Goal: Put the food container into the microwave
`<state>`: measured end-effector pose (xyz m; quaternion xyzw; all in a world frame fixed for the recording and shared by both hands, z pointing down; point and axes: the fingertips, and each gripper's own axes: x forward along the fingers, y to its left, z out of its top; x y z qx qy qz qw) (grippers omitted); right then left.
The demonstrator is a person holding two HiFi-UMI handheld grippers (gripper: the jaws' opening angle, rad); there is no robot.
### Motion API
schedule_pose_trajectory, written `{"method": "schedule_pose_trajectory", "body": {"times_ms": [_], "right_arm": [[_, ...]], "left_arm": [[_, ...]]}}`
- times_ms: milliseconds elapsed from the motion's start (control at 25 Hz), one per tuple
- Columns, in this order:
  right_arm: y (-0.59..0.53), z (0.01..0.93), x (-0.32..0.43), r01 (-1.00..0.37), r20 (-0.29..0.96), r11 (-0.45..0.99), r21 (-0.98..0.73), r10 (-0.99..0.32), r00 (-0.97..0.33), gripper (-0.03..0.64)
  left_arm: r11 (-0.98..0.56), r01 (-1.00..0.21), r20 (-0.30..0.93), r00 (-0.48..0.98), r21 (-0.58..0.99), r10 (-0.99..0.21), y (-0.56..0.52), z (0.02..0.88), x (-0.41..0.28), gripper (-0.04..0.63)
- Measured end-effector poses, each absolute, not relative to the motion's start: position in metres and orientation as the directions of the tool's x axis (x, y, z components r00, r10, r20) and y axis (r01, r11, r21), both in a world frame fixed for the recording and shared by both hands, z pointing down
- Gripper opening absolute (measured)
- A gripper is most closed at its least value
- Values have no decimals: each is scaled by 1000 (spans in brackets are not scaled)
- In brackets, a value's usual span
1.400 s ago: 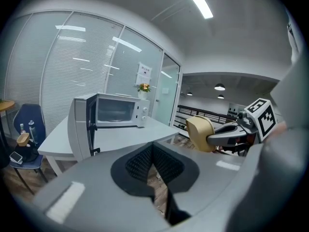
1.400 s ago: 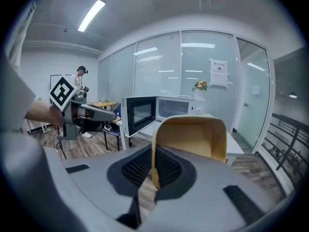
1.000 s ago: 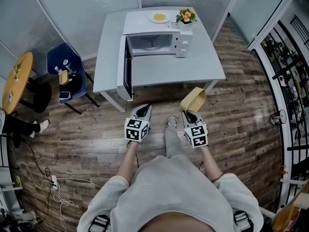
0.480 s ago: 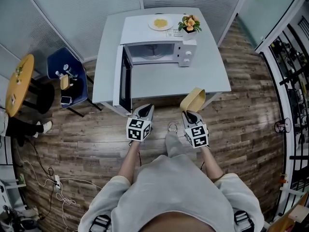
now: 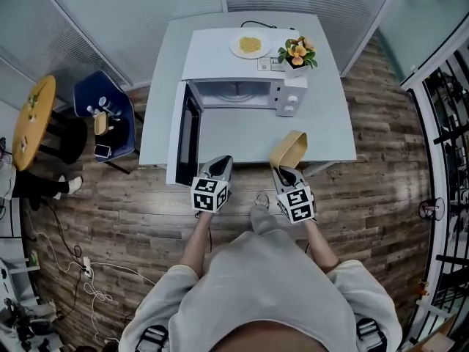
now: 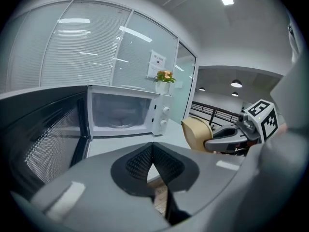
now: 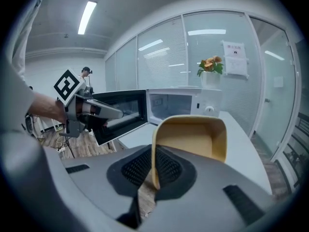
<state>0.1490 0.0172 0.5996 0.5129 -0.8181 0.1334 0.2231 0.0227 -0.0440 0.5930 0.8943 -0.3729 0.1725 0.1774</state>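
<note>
**Two grippers, one food container, one open microwave**

One food container (image 5: 289, 149) is hanging in the right gripper (image 5: 281, 170), whose jaws are pinching one thin side wall. The left gripper (image 5: 221, 163) is carrying nothing, its jaws pressing together. The container is a tan, rectangular tub with rounded corners, empty and tipped up on edge. It is hovering over the near edge of the single pale bench (image 5: 326, 123), well short of the one white microwave (image 5: 220, 61). The microwave's door (image 5: 183, 134) is standing wide open to the left. One plate (image 5: 250, 45) of yellow food and one pot of orange flowers (image 5: 297, 51) are sitting on top of the microwave. One paper notice (image 7: 235, 58) is hanging on the glass wall, its print too small to read.
</note>
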Motion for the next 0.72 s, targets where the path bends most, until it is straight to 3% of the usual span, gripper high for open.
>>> {"method": "schedule_pose_trajectory", "body": {"times_ms": [720], "right_arm": [[-60,608,146,-806,520,591,-34,-678,-520,21]], "left_arm": [[-552,-812,472,568,188,-675,-120,598,34,11]]}}
